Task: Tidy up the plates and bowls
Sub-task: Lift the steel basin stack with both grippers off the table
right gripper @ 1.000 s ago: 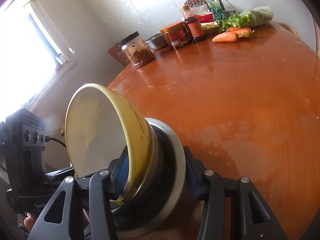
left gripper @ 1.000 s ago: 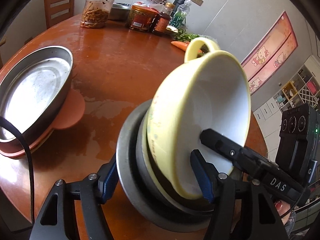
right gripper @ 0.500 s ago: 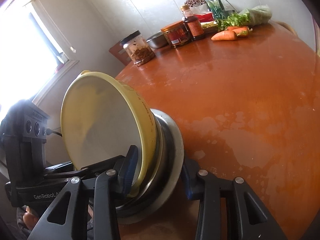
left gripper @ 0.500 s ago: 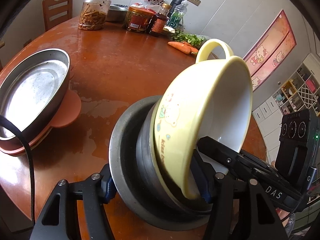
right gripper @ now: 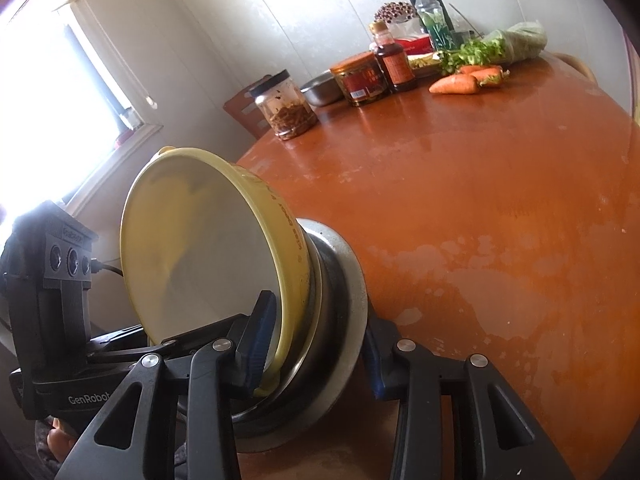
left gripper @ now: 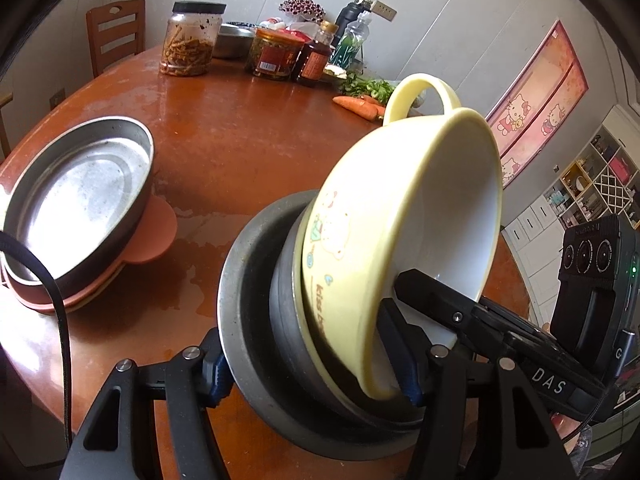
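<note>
Nearest the left wrist camera, the left claw (left gripper: 312, 354) stands partly closed around a tilted stack: its left pad presses the rim of the steel bowl (left gripper: 248, 304), its right pad sits inside the yellow bowl (left gripper: 384, 248) nested in it. From the other side the right claw (right gripper: 316, 350) pinches the same stack, its blue left pad against the yellow bowl's inner wall and its right pad against the steel bowl's outer rim, jaws fairly narrow. The stack is held on edge above the near part of the tabletop (left gripper: 240, 152). To the left on the tabletop lies a steel plate (left gripper: 80, 196) on an orange plate (left gripper: 156, 236). At the far edge stand jars (left gripper: 192, 40), bottles (left gripper: 316, 56), greens and carrots (left gripper: 356, 105).
</note>
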The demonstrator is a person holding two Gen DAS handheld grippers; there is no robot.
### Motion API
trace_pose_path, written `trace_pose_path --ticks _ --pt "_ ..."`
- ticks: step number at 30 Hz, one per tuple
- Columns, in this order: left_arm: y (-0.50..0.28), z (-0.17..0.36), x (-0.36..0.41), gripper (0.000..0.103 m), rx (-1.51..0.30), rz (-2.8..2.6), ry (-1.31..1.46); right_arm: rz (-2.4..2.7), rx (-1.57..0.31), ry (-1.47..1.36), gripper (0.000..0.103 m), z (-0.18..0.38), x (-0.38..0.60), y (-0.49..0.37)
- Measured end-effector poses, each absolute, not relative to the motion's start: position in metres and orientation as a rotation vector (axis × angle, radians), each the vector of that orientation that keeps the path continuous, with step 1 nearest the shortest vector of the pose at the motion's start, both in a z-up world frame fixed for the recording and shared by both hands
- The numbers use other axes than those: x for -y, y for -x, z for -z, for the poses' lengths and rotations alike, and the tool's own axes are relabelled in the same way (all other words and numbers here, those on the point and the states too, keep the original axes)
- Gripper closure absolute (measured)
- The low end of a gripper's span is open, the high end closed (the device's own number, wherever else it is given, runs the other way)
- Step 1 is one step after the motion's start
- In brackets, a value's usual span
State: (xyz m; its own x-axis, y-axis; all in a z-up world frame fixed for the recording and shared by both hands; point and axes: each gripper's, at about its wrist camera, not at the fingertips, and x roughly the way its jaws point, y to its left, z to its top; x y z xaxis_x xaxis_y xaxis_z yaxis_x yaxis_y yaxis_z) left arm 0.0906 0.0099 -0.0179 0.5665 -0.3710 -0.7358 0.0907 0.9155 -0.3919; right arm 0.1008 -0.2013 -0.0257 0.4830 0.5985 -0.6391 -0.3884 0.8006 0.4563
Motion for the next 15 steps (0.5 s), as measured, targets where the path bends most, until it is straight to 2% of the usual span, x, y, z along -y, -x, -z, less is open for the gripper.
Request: trace_pose_path --ticks 15 --pt "-0.072 0.007 -0.032 0.040 -0.889 0.260 0.347 -0.640 -0.861 -0.234 0.061 0.011 0.179 -0.096"
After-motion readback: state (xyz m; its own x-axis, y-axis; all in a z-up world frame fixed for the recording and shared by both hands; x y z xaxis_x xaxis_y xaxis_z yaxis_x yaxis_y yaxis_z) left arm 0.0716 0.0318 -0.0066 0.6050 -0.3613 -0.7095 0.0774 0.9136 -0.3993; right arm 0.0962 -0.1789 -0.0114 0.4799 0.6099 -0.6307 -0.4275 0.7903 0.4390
